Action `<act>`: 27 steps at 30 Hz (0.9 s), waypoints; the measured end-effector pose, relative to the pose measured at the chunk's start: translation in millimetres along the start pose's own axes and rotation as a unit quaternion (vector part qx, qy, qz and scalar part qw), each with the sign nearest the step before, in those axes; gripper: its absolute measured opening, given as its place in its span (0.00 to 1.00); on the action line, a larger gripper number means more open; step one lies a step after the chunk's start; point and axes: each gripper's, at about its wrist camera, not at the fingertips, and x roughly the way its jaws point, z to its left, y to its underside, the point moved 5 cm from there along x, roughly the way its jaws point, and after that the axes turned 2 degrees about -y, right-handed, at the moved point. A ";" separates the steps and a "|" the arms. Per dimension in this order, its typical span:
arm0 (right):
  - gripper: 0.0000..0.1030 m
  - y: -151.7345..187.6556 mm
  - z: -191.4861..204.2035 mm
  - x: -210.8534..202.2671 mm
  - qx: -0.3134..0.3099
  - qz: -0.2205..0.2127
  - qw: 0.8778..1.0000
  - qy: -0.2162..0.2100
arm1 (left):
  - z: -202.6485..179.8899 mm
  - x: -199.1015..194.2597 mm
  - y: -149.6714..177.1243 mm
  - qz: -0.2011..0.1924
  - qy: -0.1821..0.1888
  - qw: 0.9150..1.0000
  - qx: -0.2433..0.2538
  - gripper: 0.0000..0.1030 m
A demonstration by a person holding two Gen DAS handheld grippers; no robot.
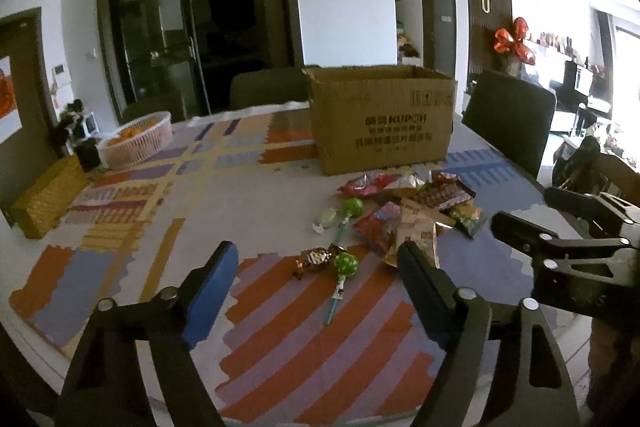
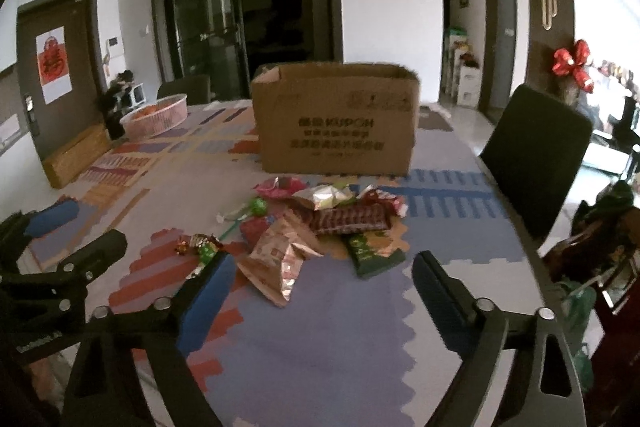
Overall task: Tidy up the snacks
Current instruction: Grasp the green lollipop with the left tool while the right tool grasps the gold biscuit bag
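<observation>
A pile of snack packets lies on the patterned table mat in front of an open cardboard box. Two green lollipops and a wrapped candy lie left of the pile. My left gripper is open and empty, hovering just short of the near lollipop. My right gripper is open and empty, short of a pale foil packet. Each gripper shows in the other's view, the right one and the left one.
A pink basket with orange items stands at the far left of the table. A yellow woven box sits at the left edge. Dark chairs stand on the right and behind the table.
</observation>
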 end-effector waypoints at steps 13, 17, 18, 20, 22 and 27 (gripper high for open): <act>0.63 9.6 10.1 66.9 0.012 0.078 0.995 -0.060 | -11.1 56.6 16.2 0.068 0.049 0.996 0.039 0.48; 0.59 13.1 9.9 84.1 0.019 0.099 0.992 -0.071 | -14.7 73.8 20.0 0.090 0.063 0.993 0.049 0.39; 0.59 13.7 10.2 87.8 0.020 0.103 0.992 -0.074 | -15.3 77.8 20.6 0.095 0.067 0.992 0.049 0.36; 0.55 15.1 10.2 94.4 0.023 0.112 0.990 -0.081 | -15.5 83.8 21.1 0.102 0.075 0.991 0.046 0.32; 0.54 16.8 11.3 100.2 0.028 0.121 0.988 -0.090 | -15.5 89.6 21.0 0.106 0.077 0.990 0.047 0.30; 0.50 19.0 14.1 110.3 0.028 0.134 0.986 -0.100 | -16.3 101.3 22.0 0.113 0.081 0.989 0.051 0.29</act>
